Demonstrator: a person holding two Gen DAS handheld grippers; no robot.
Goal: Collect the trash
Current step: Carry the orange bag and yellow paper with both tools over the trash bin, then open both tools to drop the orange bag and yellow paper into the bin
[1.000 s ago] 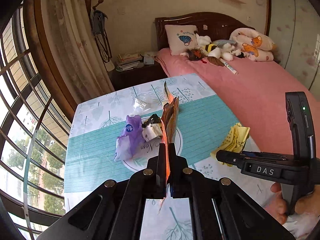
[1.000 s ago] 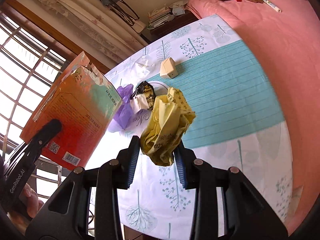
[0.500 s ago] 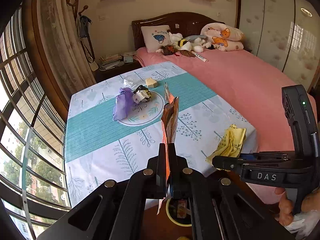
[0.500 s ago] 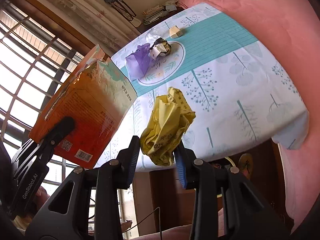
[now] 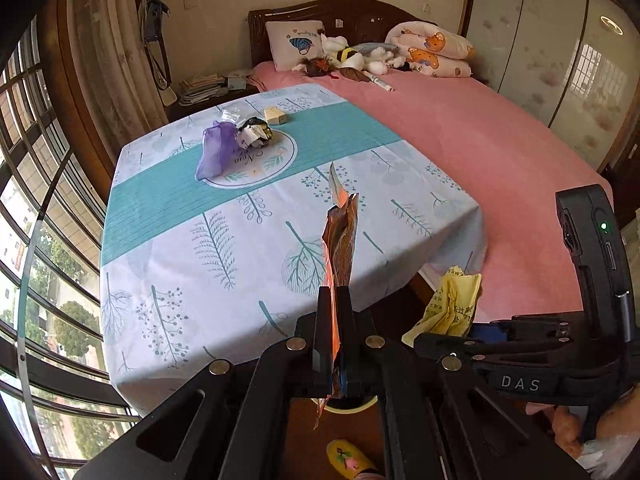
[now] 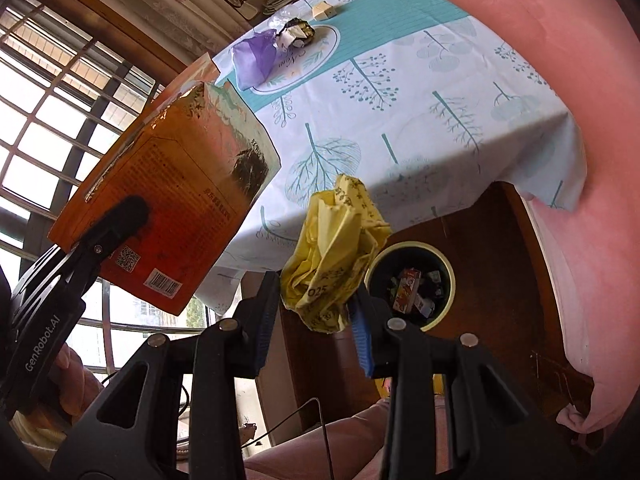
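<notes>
My left tongs (image 5: 335, 332) are clamped flat on the torn orange snack bag (image 5: 340, 236), pinched by its lower edge so it stands upright and clear of the tabletop (image 5: 180, 240); my right tongs (image 6: 316, 312) grip the crumpled yellow wrapper (image 6: 336, 252), the jaws part-way apart only because the wad fills them. Both pieces hang past the tabletop's near edge, off the cloth, because the bin (image 6: 412, 280) sits on the floor below, its rim showing under the yellow wrapper and some packets already inside; I judge the drop comes next, and the bag, being wide and stiff, may catch the rim. More trash lies far back on the tabletop: a purple bag (image 5: 216, 152), a dark crumpled wrapper (image 5: 256, 136) touching it, and a small pale carton (image 5: 275, 115) just beyond.
</notes>
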